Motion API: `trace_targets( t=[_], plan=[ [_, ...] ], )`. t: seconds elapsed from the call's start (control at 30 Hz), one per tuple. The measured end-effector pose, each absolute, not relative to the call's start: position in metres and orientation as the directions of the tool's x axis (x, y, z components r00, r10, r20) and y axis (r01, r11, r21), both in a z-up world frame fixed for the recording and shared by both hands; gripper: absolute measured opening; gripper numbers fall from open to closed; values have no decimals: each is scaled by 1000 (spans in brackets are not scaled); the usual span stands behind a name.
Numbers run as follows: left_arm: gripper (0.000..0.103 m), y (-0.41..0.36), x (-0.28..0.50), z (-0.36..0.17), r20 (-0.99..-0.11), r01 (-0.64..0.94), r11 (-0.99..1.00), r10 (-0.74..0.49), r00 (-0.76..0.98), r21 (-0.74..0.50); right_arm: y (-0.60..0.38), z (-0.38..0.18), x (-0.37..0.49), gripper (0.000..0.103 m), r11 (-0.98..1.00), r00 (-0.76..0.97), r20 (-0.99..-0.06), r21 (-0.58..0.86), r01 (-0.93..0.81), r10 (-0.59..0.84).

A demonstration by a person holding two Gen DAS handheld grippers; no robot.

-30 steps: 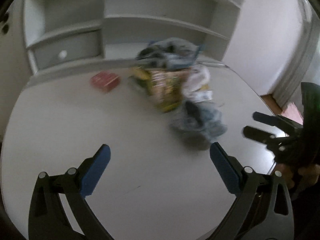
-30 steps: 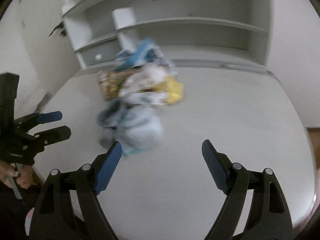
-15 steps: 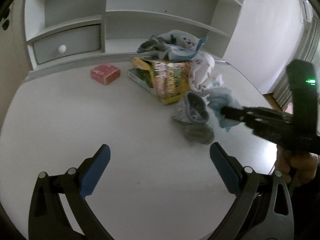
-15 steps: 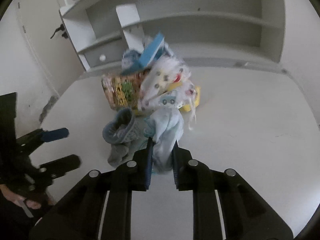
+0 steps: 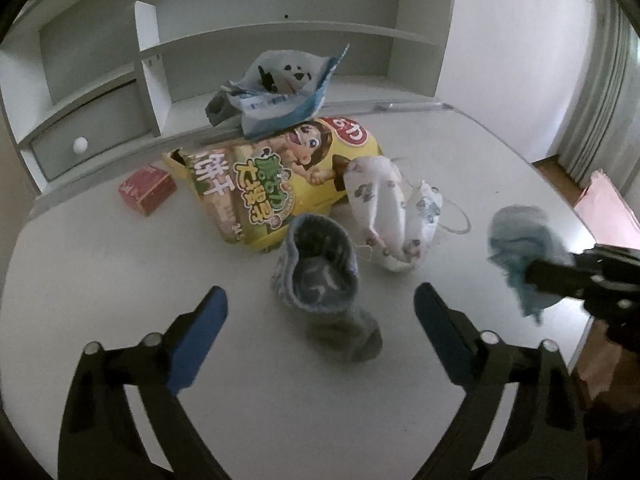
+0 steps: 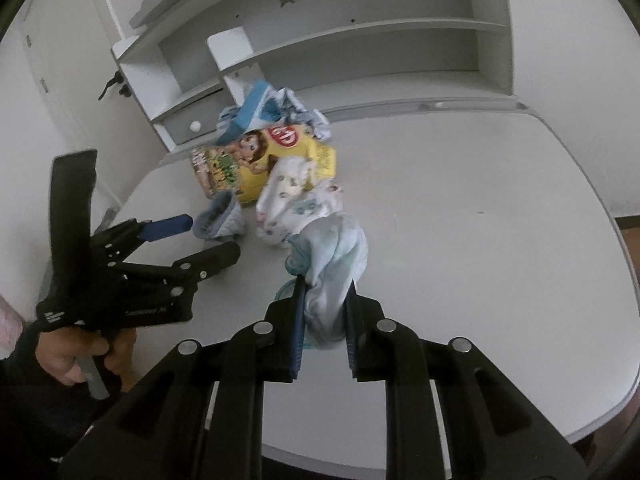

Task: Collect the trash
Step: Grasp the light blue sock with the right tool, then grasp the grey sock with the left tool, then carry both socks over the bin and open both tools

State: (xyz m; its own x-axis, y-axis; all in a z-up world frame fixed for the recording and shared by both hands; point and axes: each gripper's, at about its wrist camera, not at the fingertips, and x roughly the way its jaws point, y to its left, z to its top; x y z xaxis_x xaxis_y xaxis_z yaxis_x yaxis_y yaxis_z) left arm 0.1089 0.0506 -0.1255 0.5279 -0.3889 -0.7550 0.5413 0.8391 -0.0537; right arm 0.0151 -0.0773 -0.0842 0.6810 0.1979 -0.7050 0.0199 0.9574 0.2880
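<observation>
On the white desk (image 5: 100,272) lies a pile: a yellow snack bag (image 5: 272,184), a blue-and-white wrapper (image 5: 280,84) on top of it, a white patterned mask (image 5: 392,216) and a grey-blue sock (image 5: 320,276). My left gripper (image 5: 320,308) is open, its fingers on either side of the grey-blue sock's near end. My right gripper (image 6: 325,284) is shut on a pale blue sock (image 6: 336,256), held off the desk to the right of the pile. The left wrist view shows that sock (image 5: 524,244) at its right edge.
A small red box (image 5: 147,188) lies left of the pile. A grey shelf unit (image 5: 280,36) with a drawer (image 5: 92,136) runs along the back of the desk. A pink object (image 5: 608,208) sits beyond the desk's right edge.
My right gripper went from open to shut on the pale blue sock and drew it away from the pile. My left gripper moved in toward the grey-blue sock.
</observation>
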Motion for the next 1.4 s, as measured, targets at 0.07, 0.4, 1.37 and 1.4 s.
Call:
trace_targets(
  t=[0.07,0.4,1.37,1.4],
  plan=[
    [77,52,111,-129,-764,540,840,-383,518,-55,-82,-82,13,16,957,688,-700,288,28,191],
    [20,65,101,-124,-762,556,829,-394,513,-54,-103,-78,-3,17,962,713,-692,256,96,113],
    [20,-328,-142,-138,-730,979,87,-679,-76,-183,-400,-219,-335,17,264,281,-893,193,945,-352],
    [20,-341,-148,-149,-741,979,72,-665,-96,-191,-402,-225,-341,17,252,280,-896,199,947,-344]
  ],
)
